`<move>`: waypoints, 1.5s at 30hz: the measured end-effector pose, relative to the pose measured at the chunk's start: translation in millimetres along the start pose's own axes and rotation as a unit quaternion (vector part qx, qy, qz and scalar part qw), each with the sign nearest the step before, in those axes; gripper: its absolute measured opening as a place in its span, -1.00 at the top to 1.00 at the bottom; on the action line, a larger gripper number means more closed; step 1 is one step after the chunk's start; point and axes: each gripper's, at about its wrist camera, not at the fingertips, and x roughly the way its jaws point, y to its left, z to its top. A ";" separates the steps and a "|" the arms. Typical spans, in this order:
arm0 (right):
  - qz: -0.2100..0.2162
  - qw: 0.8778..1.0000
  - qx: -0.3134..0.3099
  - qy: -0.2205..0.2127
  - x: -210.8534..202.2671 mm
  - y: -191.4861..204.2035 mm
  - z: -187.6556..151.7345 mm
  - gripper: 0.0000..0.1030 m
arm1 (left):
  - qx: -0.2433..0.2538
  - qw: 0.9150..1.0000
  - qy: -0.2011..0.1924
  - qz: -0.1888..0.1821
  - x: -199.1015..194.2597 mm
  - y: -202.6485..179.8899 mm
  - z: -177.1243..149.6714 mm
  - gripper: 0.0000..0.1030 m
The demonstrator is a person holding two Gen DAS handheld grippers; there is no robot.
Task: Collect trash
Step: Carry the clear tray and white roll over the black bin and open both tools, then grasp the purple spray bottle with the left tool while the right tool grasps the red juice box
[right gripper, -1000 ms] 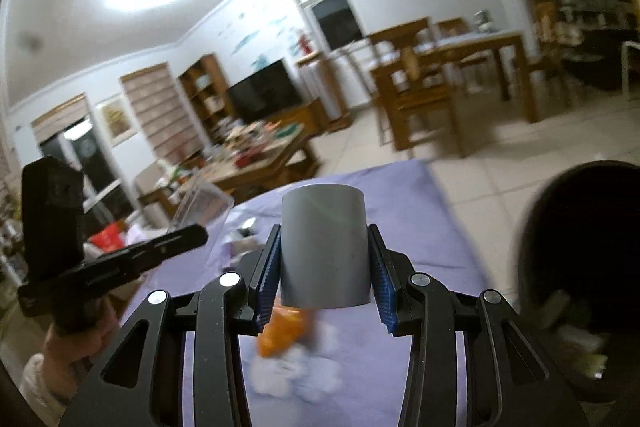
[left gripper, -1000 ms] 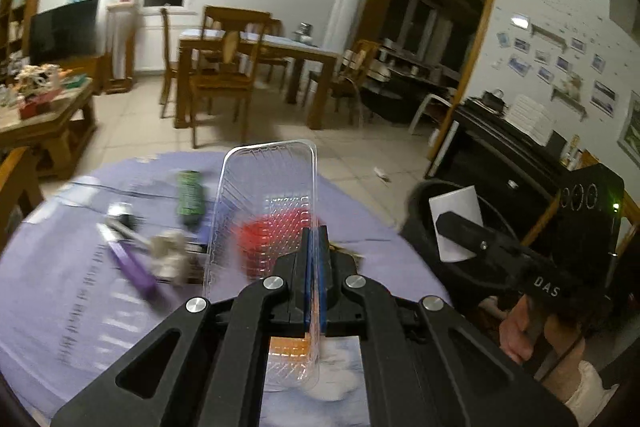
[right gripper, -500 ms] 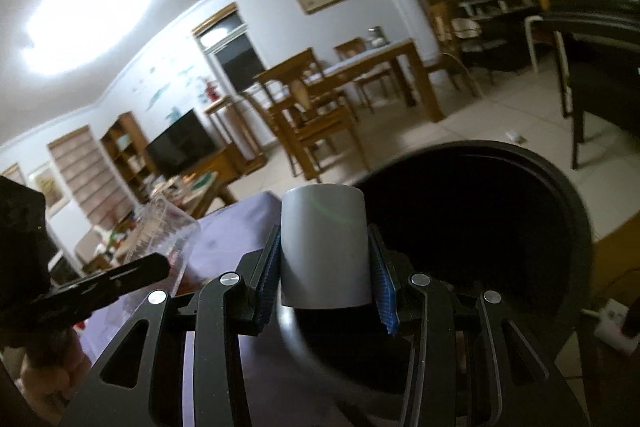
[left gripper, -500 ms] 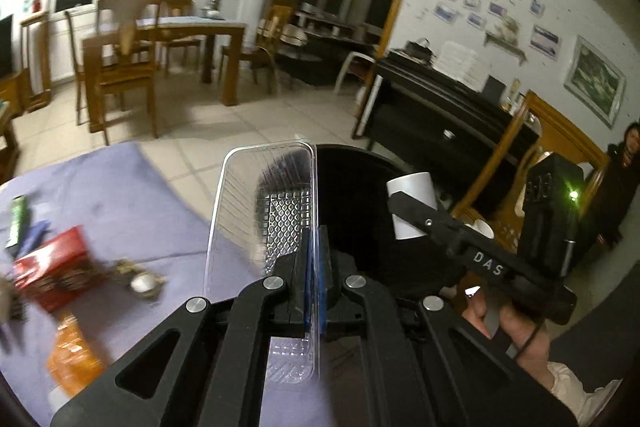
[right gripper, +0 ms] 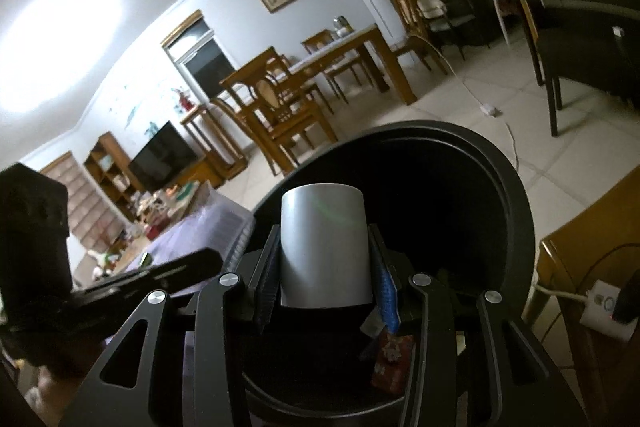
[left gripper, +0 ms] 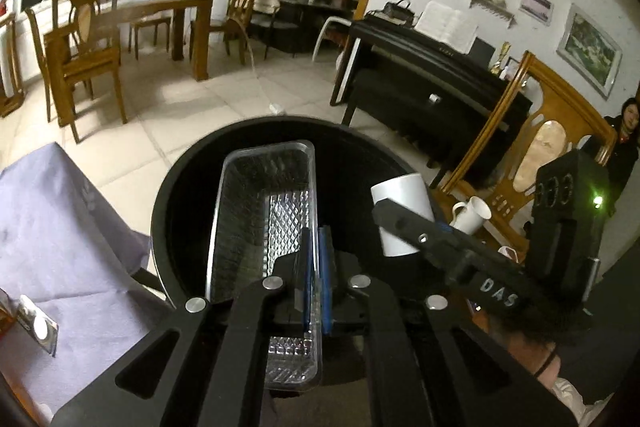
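My left gripper (left gripper: 314, 259) is shut on the wall of a clear plastic tray (left gripper: 264, 227) and holds it over the mouth of a round black trash bin (left gripper: 176, 187). My right gripper (right gripper: 326, 267) is shut on a white paper cup (right gripper: 324, 247), held over the same bin (right gripper: 516, 203). The cup also shows in the left wrist view (left gripper: 400, 203), in the right gripper (left gripper: 404, 223) above the bin's right side. Some trash, including a red wrapper (right gripper: 390, 359), lies at the bin's bottom.
A purple-covered table (left gripper: 56, 227) lies to the left of the bin, with a small foil pack (left gripper: 36, 323) on it. A wooden chair (left gripper: 536, 131) holding a white mug (left gripper: 474, 215) stands right of the bin. A wall socket (right gripper: 600, 307) sits low on the right.
Both grippers have swung right from the table to above the bin, carrying the tray and the cup. The table's trash has slid out of view to the left.
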 end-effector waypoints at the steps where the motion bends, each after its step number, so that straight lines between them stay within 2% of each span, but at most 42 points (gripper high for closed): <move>1: -0.003 1.000 0.002 0.000 0.1 -1.9 -0.4 -0.10 | -0.004 1.000 0.008 0.001 1.4 2.3 -0.9 0.86; 2: -0.008 1.000 -0.001 -0.004 -2.0 -1.1 -0.5 -0.19 | -0.007 1.000 0.013 0.004 1.7 4.7 -0.9 0.86; 3: -0.012 1.000 -0.002 -0.007 -5.2 4.8 -2.3 -0.39 | -0.011 1.000 0.019 0.008 0.4 8.7 -2.4 0.85; 4: -0.013 1.000 0.000 -0.008 -5.3 6.4 -2.1 -0.50 | -0.015 1.000 0.022 0.009 -0.3 11.1 -2.7 0.85; 10: -0.003 1.000 -0.003 0.003 4.5 20.5 0.2 -0.50 | -0.029 0.999 0.014 0.026 -32.6 30.5 -12.0 0.85; 11: 0.000 1.000 -0.007 0.006 6.4 26.5 -0.3 -0.50 | -0.030 0.999 0.011 0.029 -37.2 33.0 -13.0 0.77; 13: 0.005 1.000 -0.015 0.011 13.3 39.1 1.6 -0.50 | -0.035 0.998 -0.003 0.043 -54.5 41.8 -17.7 0.08; 14: 0.009 1.000 -0.020 0.014 15.5 47.2 0.3 -0.50 | -0.039 0.998 -0.014 0.052 -64.6 47.1 -20.8 -0.56; 15: 0.014 0.999 -0.025 0.017 19.5 57.7 0.2 -0.50 | -0.042 0.996 -0.031 0.066 -76.7 52.8 -24.6 -0.79; 17: 0.024 0.999 -0.039 0.025 25.9 79.6 -3.0 -0.50 | -0.044 0.991 -0.062 0.108 -105.9 70.0 -34.1 -0.80; 20: 0.042 0.996 -0.063 0.046 42.4 122.5 -8.4 -0.50 | -0.068 0.985 -0.073 0.141 -137.6 100.2 -49.1 -0.80; 23: 0.064 0.992 -0.090 0.067 56.5 165.1 -16.0 -0.66 | -0.114 0.974 -0.083 0.175 -171.6 141.9 -66.8 -0.80; 27: 0.094 0.982 -0.133 0.090 79.0 225.6 -28.5 -0.84 | -0.187 0.949 -0.096 0.236 -218.6 207.5 -95.2 -0.78; 28: 0.099 0.981 -0.140 0.095 83.0 236.0 -29.4 -0.89 | -0.198 0.945 -0.094 0.243 -224.0 218.0 -99.5 -0.78; 30: 0.114 0.975 -0.159 0.108 97.4 268.3 -34.8 -0.89 | -0.222 0.938 -0.085 0.253 -235.1 244.6 -108.6 -0.43; 32: 0.124 0.969 -0.176 0.122 109.6 294.3 -43.9 -0.89 | -0.244 0.932 -0.068 0.260 -238.5 270.2 -117.6 -0.33; 35: 0.127 0.962 -0.199 0.135 127.2 322.4 -49.4 -0.89 | -0.263 0.926 -0.050 0.266 -235.3 295.2 -124.0 -0.28; 40: 0.112 0.953 -0.225 0.167 162.2 356.2 -63.2 -0.89 | -0.259 0.929 -0.027 0.263 -219.4 308.4 -123.9 -0.22; 42: 0.104 0.950 -0.237 0.175 173.1 364.9 -67.4 -0.89 | -0.253 0.930 -0.018 0.265 -211.0 310.4 -122.3 -0.05; 45: 0.084 0.943 -0.261 0.187 190.4 368.8 -75.4 -0.89 | -0.246 0.929 -0.014 0.274 -206.5 311.9 -123.6 0.08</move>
